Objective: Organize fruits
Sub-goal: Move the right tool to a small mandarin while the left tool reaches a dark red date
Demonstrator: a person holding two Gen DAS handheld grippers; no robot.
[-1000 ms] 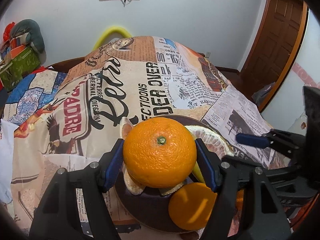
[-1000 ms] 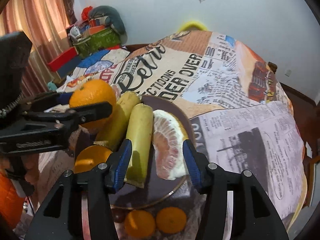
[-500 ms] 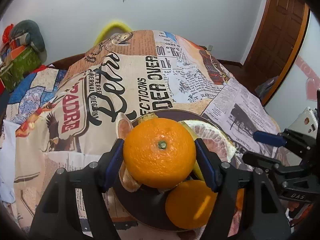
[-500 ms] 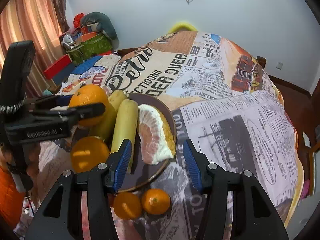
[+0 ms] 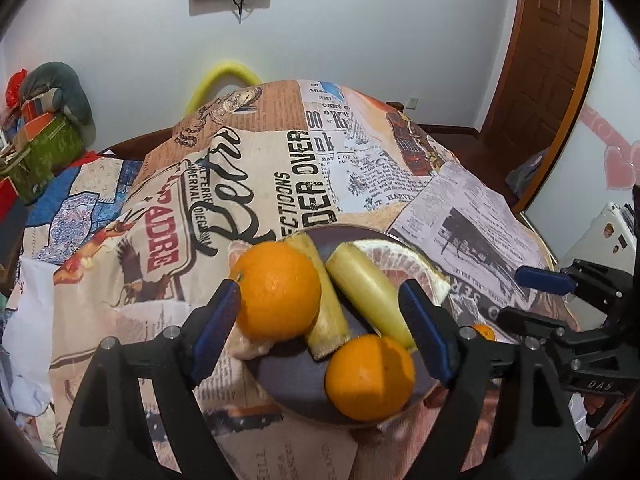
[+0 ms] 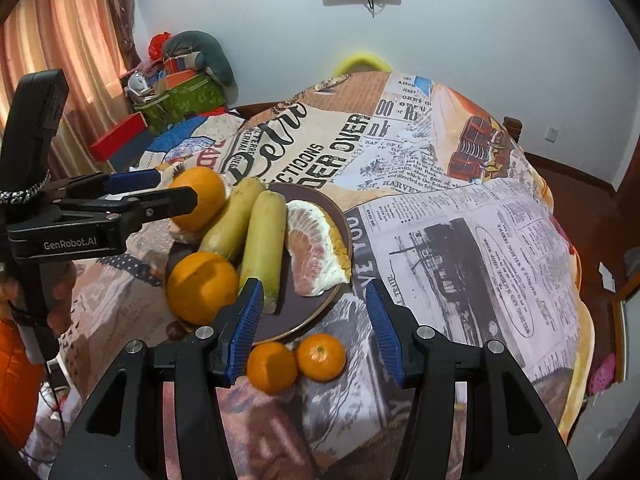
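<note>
A dark round plate [image 5: 288,376] [image 6: 316,308] sits on the newspaper-print cloth. It holds two bananas [image 5: 372,296] [image 6: 264,240], a pomelo wedge [image 6: 316,256] and an orange [image 5: 370,376] [image 6: 202,286]. A second orange [image 5: 278,290] [image 6: 200,196] rests at the plate's left edge beside a peeled segment. My left gripper [image 5: 320,332] is open, its left pad close against that orange, its right pad clear. My right gripper [image 6: 314,326] is open and empty above the plate's near rim. Two mandarins [image 6: 272,366] [image 6: 322,356] lie on the cloth below it.
The cloth-covered table [image 6: 460,240] drops off at the right and far edges. A green box and bundled clothes [image 6: 184,92] stand at the back left, near curtains. A wooden door [image 5: 548,60] is at the far right.
My left gripper has opened and let go of the orange, which now rests at the plate's left edge. My right gripper has drawn back, bringing two mandarins into view.
</note>
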